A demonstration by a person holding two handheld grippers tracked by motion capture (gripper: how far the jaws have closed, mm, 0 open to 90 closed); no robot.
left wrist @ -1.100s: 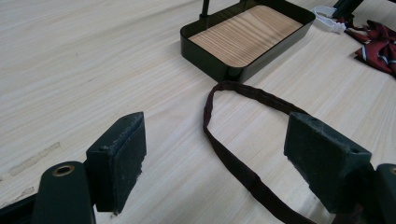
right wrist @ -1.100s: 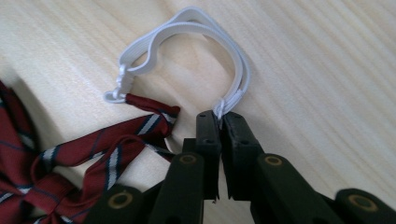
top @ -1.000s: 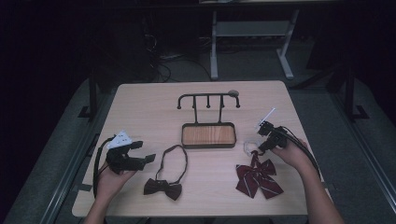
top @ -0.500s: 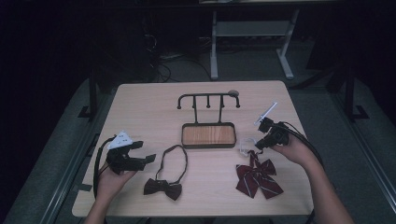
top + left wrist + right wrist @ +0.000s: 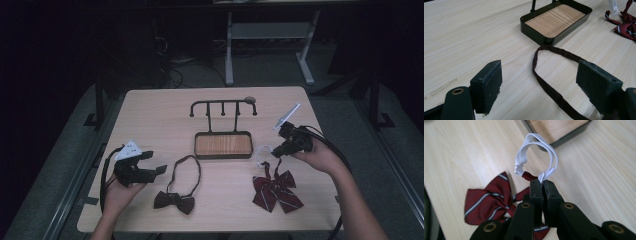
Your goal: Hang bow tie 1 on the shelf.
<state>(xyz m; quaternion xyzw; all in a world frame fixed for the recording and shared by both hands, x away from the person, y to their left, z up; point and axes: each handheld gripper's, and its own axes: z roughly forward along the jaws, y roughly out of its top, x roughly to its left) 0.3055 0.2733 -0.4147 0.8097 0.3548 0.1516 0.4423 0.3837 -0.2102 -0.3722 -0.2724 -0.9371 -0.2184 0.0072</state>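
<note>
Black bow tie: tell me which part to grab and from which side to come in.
Grip the strap, not the knot. It lies flat in an open loop on the table, and the left claw already has its jaws open on either side of one run. Come straight down from above and pinch that run, well short of the tray.

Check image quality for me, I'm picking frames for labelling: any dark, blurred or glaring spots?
High view: table evenly lit, surroundings nearly black, soft detail. Left gripper view: sharp, no glare, tray crisp. Right gripper view: white loop and red bow tie clear, near jaws slightly soft.
</note>
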